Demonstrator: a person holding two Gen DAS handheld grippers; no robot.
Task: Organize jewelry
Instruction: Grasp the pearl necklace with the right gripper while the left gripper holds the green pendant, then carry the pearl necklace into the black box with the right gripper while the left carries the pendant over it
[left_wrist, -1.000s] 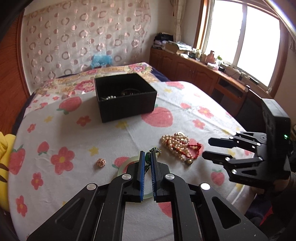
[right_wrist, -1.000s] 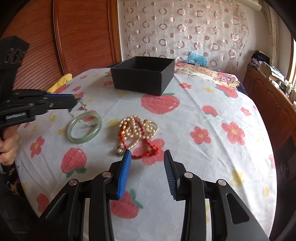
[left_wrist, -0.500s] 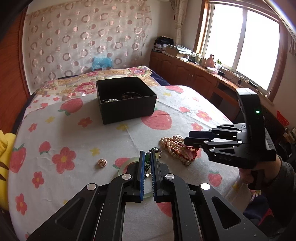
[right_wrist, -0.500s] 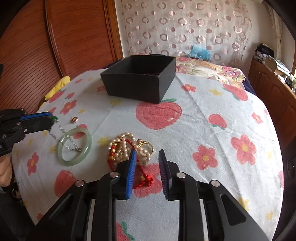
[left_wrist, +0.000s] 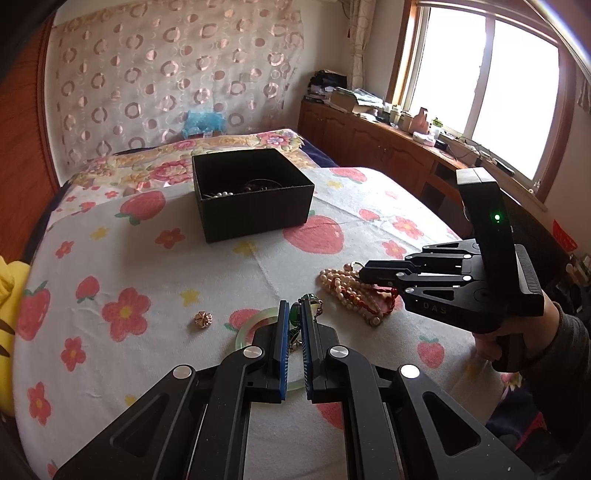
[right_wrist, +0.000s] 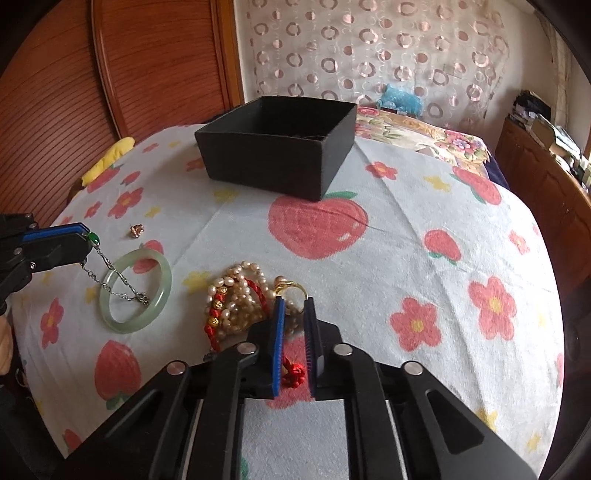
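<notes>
My left gripper (left_wrist: 294, 308) is shut on a silver chain with a green pendant (right_wrist: 96, 239); the chain (right_wrist: 110, 271) hangs down across a pale green jade bangle (right_wrist: 136, 291) on the cloth. My right gripper (right_wrist: 294, 306) is nearly closed, low over a pile of pearl necklace, red cord and gold ring (right_wrist: 243, 299), with the red knot (right_wrist: 293, 376) between its fingers. I cannot tell whether it grips anything. A black box (left_wrist: 253, 194) with some jewelry inside stands at the far side. A small gold bead (left_wrist: 203, 318) lies loose.
The round table carries a white cloth with strawberries and flowers (right_wrist: 406, 258). A yellow object (right_wrist: 107, 160) lies at the left edge. A bed, a wooden wall, cabinets and a window surround the table.
My right gripper moved forward and down onto the pearl pile and narrowed its fingers. My left gripper kept holding the pendant chain, a little higher.
</notes>
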